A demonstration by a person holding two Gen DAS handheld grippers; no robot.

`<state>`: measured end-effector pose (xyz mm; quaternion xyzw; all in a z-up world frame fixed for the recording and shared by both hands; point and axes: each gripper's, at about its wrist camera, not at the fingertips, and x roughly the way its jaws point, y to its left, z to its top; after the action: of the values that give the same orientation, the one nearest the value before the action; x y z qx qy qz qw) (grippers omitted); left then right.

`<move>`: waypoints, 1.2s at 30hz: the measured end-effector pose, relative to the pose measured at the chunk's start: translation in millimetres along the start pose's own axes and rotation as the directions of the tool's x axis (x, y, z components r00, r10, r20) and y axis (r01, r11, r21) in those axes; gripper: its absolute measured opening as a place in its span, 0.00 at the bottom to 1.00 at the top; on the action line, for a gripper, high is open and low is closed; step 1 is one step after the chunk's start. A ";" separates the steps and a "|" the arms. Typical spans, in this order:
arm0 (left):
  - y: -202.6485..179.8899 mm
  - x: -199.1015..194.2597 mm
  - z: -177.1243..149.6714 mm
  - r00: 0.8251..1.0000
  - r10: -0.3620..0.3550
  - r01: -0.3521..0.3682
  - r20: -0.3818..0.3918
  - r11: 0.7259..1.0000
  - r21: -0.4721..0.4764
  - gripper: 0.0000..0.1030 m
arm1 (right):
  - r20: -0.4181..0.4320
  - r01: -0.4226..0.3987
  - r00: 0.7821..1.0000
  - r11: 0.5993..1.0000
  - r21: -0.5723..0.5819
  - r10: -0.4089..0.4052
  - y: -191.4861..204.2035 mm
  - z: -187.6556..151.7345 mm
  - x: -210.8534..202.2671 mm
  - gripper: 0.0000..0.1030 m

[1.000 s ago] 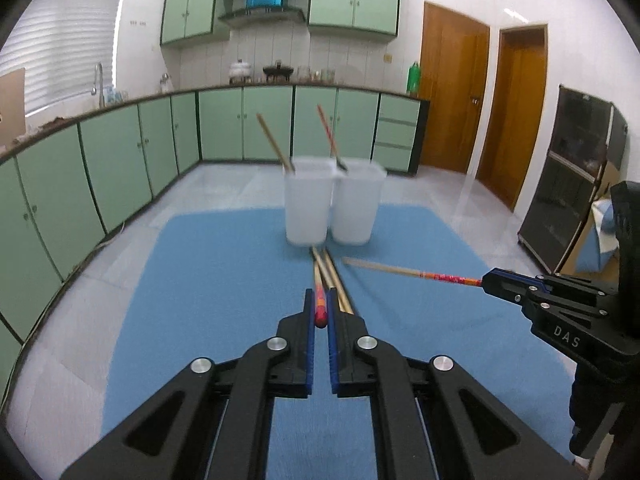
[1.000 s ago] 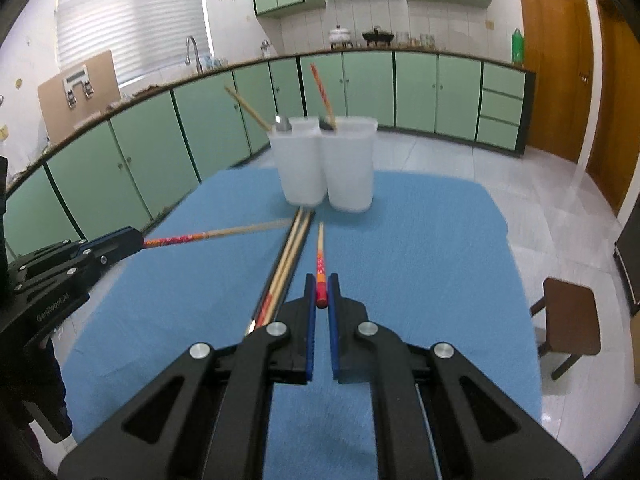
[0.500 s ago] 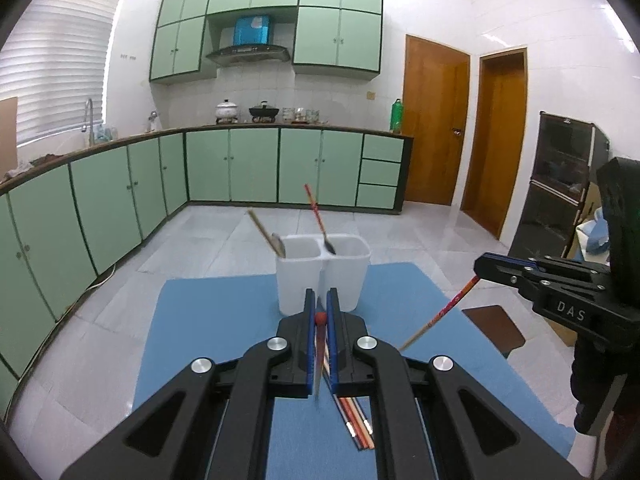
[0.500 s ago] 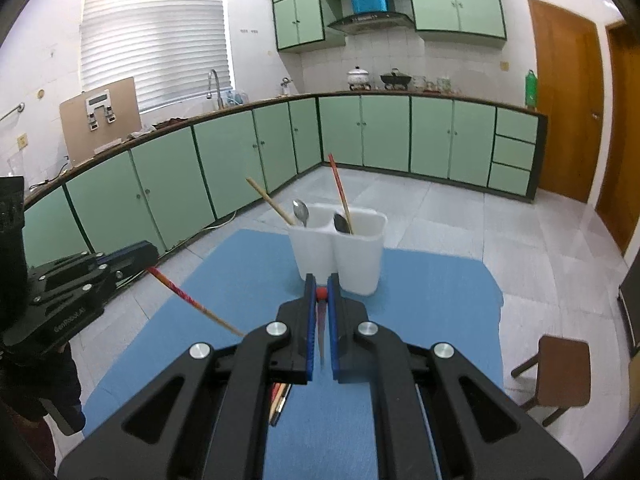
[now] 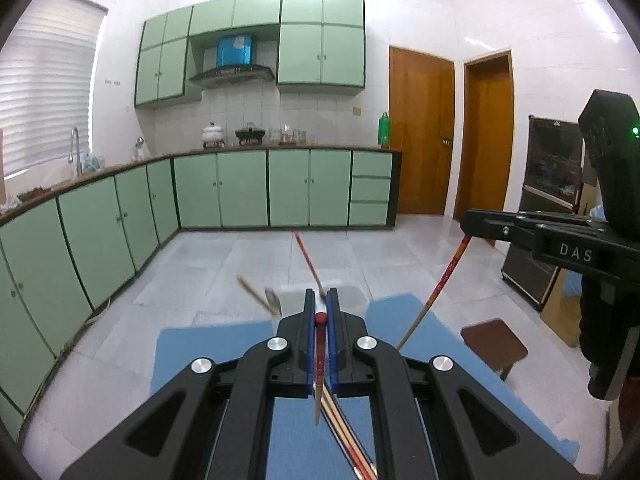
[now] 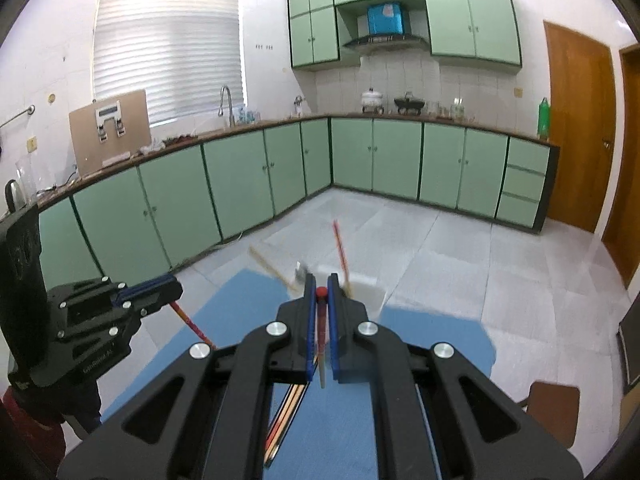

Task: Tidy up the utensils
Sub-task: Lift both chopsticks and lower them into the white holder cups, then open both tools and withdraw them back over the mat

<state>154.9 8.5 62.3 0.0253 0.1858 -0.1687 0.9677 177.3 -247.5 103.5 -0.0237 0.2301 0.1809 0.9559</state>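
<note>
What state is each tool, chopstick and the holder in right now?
Left tool: shut on a chopstick, tip hanging down.
Right tool: shut on another chopstick.
Loose chopsticks: flat on the blue mat.
White holder: upright, utensils leaning inside.

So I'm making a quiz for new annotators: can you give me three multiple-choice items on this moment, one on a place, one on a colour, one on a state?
1. Where do the loose chopsticks lie?
A. on the blue mat
B. in the sink
C. on the stool

2. What colour is the tip of the chopstick in the left gripper?
A. green
B. red
C. white

3. What state is the right gripper in?
A. open, empty
B. shut on a spoon
C. shut on a chopstick

Answers:
1 A, they rest on the mat below the left gripper.
2 B, a red end shows between its fingers.
3 C, its own chopstick sits clamped and hangs clear of the mat.
</note>
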 end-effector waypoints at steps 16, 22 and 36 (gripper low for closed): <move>15.8 97.4 84.8 0.985 0.030 -0.030 0.172 1.000 0.000 0.05 | 0.020 0.079 0.997 0.995 0.054 -0.081 -50.2 57.8 95.4 0.05; 28.1 148.8 59.6 0.999 0.003 0.000 0.052 0.999 -0.050 0.05 | -0.093 0.095 0.992 0.993 0.065 -0.088 -58.2 33.8 150.2 0.05; 36.9 131.7 47.1 1.000 0.020 -0.019 0.015 0.998 -0.054 0.40 | -0.059 0.141 0.989 0.983 0.118 -0.135 -67.5 16.2 120.9 0.55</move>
<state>298.9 -3.8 57.2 -0.0001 0.1827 -0.1545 0.9710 308.6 -267.9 61.2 0.0142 0.2626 0.0990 0.9597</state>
